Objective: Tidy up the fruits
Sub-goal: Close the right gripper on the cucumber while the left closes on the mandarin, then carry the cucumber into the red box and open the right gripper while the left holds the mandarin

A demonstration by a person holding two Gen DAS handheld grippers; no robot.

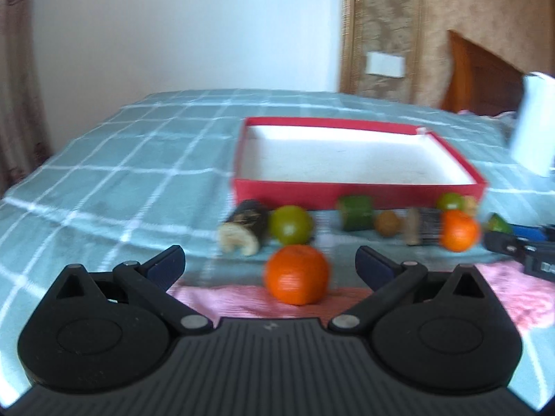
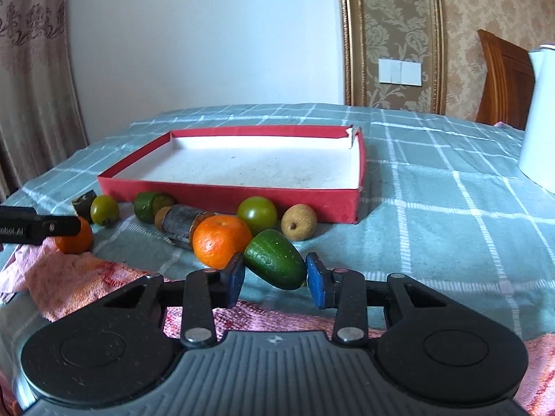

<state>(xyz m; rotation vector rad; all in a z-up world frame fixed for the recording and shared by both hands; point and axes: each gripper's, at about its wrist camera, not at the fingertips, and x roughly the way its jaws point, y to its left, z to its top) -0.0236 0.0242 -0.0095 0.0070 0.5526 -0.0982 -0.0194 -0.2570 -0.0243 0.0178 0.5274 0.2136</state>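
Observation:
A red box (image 1: 357, 195) with a white inside lies on the checked cloth; it also shows in the right wrist view (image 2: 229, 198). Fruits lie in a row before it. My left gripper (image 1: 270, 260) is open, its fingers either side of an orange (image 1: 296, 275) just ahead. My right gripper (image 2: 274, 277) has its blue pads either side of a green avocado-like fruit (image 2: 275, 263), touching or nearly touching it. Beside that lie an orange (image 2: 221, 245), a green round fruit (image 2: 257, 210) and a tan fruit (image 2: 299, 222).
A pink towel (image 2: 69, 277) lies at the near edge. A dark bark-like log (image 2: 182, 227), another cut log (image 1: 244, 230), green fruits (image 1: 290, 225) and a second orange (image 1: 458, 230) lie nearby. A white jug (image 2: 539, 111) stands at the right.

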